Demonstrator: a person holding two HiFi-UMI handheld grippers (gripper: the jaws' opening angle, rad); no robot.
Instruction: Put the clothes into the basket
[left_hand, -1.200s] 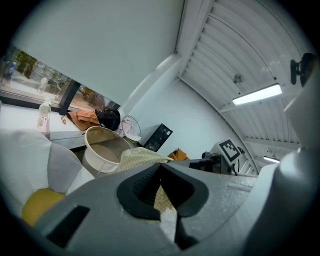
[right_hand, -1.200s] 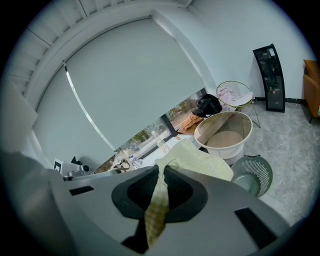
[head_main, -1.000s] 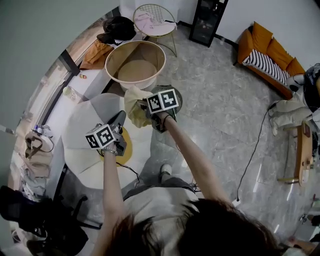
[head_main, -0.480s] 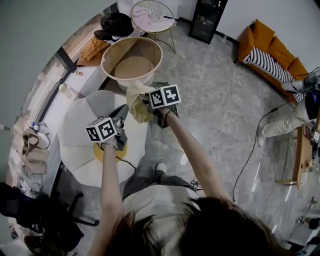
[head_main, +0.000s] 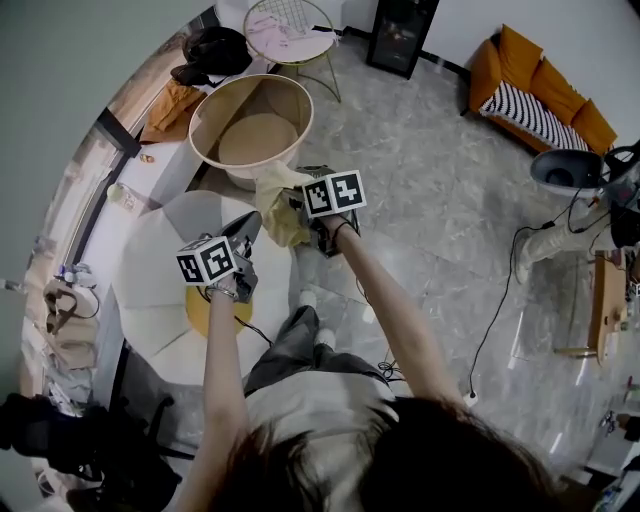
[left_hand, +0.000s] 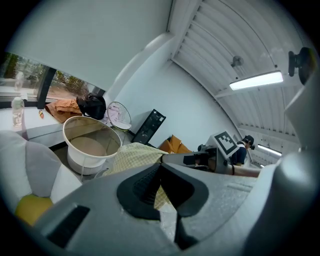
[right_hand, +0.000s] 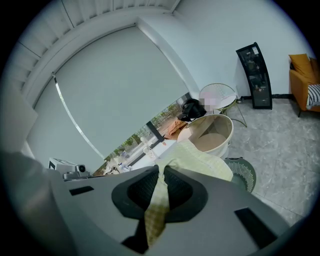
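The big round basket stands on a wire frame in the upper left of the head view, showing its bare tan bottom. The pale yellow checked shirt is held up in mid-frame, just below the basket's near rim and not over its opening.

The right gripper is nearly closed, pinching a fold of the shirt that runs down between its pads. The left gripper sits lower left of it with its jaw tips together on another edge of the shirt.

Above the basket, a round wire side table carries a pink garment. Left of that table a black bag and an orange garment lie on the window ledge.

A small grey slotted bin stands on the floor just beside the big basket. In the head view the right gripper's marker cube covers most of it.

A white round seat with a yellow cushion lies under the left gripper. An orange sofa and a black cabinet stand well apart along the top, and a cable trails over the tiles at right.

Only the right gripper view shows the roller blind and the trees outside. Only the left gripper view shows the ceiling lamp and a bottle on the ledge.
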